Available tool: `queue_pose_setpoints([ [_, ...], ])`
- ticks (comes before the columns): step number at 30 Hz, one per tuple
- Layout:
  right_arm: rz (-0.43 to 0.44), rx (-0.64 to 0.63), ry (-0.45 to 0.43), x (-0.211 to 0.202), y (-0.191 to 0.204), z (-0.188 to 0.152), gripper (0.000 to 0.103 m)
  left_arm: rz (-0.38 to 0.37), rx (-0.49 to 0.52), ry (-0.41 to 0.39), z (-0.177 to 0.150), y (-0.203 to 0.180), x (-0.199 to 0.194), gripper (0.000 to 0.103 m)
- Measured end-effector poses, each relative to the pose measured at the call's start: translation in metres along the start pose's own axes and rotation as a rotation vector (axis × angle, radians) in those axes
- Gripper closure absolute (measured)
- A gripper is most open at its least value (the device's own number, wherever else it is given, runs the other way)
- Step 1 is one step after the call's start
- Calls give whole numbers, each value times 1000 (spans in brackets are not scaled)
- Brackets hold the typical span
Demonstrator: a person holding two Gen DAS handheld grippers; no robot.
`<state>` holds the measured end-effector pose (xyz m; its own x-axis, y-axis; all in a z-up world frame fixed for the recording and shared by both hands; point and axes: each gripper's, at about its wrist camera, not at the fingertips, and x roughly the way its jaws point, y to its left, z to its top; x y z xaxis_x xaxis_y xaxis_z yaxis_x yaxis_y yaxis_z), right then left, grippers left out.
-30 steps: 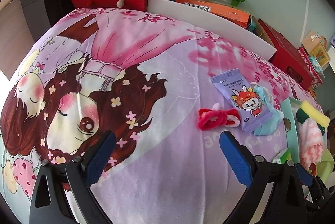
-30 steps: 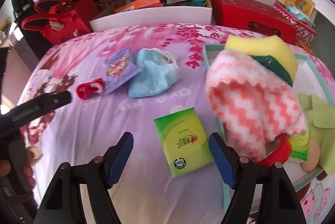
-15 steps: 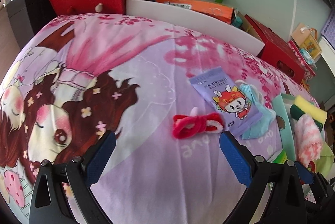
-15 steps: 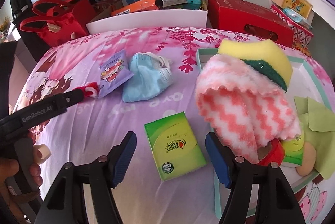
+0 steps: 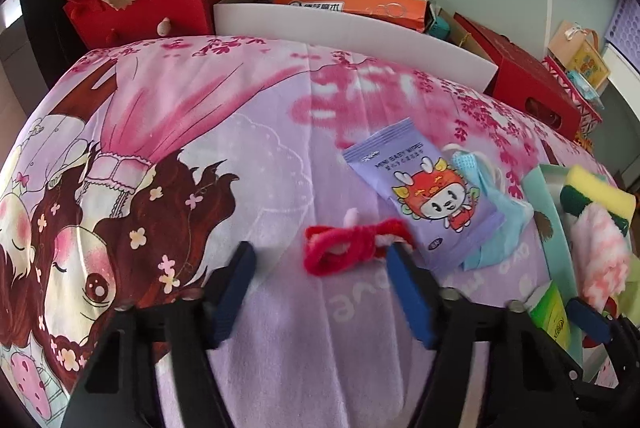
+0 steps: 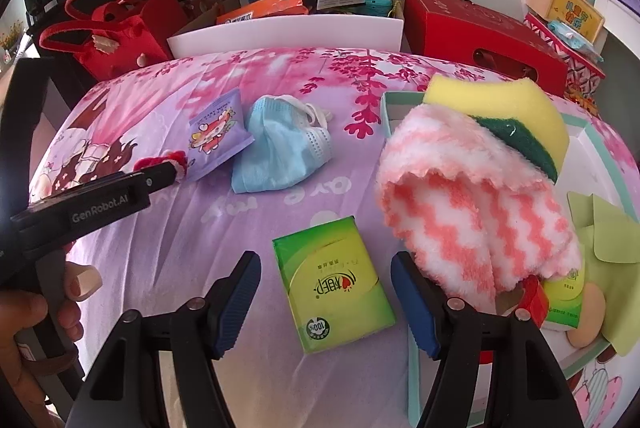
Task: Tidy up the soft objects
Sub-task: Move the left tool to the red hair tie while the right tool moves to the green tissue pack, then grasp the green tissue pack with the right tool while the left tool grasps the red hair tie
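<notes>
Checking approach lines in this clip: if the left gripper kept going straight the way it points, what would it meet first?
Most likely the red hair tie. The left gripper is open, the tie just ahead between its fingertips, nearer the right finger; the purple wipes pack lies beyond. Depth is uncertain.

On the bed I count one red hair tie (image 5: 352,248), one purple wipes pack (image 5: 424,191), one blue face mask (image 6: 280,151), two green tissue packs (image 6: 336,284), one sponge (image 6: 516,111), one striped towel (image 6: 472,203).
</notes>
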<state>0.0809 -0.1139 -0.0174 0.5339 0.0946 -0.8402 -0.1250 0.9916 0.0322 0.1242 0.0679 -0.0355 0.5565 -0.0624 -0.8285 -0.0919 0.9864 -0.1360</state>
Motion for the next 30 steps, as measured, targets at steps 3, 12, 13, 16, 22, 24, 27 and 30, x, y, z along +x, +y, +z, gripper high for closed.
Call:
queue_pose_setpoints([
  [3, -2, -8, 6, 0, 1, 0, 32, -24, 2, -8, 0, -1, -2, 63],
  [12, 118, 43, 79, 8, 1, -3, 32, -45, 1, -4, 0, -1, -3, 74],
  [13, 107, 42, 77, 9, 2, -4, 33, -49, -2, -2, -1, 0, -2, 74],
  [16, 86, 44, 79, 11, 1, -4, 47, -44, 4, -3, -1, -1, -3, 74],
  [22, 59, 41, 83, 12, -1, -5, 53, -49, -8, -1, -1, 1, -1, 75],
  [24, 53, 34, 84, 12, 0, -6, 53, -50, -15, 0, -1, 1, 1, 74],
  [27, 54, 34, 84, 13, -1, -6, 53, -55, -26, -2, 0, 2, 2, 75],
  [30, 51, 31, 84, 14, 1, -5, 53, -59, -38, -9, 0, 3, 4, 75],
])
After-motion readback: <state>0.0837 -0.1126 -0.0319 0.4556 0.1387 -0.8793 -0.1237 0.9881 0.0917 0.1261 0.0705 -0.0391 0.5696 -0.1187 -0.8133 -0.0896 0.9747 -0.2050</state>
